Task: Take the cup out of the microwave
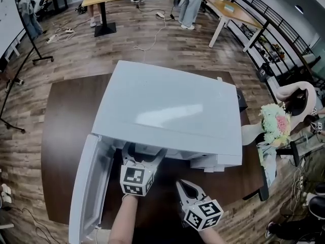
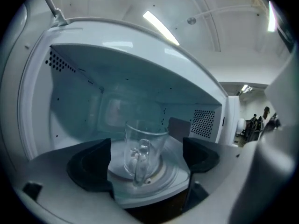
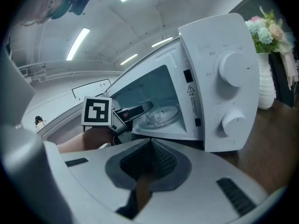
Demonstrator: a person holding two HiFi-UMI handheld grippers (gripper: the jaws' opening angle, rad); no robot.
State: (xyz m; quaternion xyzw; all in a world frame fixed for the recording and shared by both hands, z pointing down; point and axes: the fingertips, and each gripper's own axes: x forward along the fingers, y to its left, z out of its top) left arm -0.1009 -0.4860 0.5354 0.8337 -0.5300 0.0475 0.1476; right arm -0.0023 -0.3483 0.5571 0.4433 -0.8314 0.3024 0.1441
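A clear glass cup with a handle stands upright on the glass turntable inside the white microwave. Its door hangs open to the left. My left gripper is open at the oven's mouth, one dark pad on each side of the cup and apart from it. The head view shows that left gripper reaching under the microwave's top, which hides the cup. My right gripper stays outside in front of the microwave, shut on nothing.
The microwave sits on a dark brown table. Its two knobs face the right gripper. A white vase of flowers stands past the table's right edge. Desks and people are far back on the wood floor.
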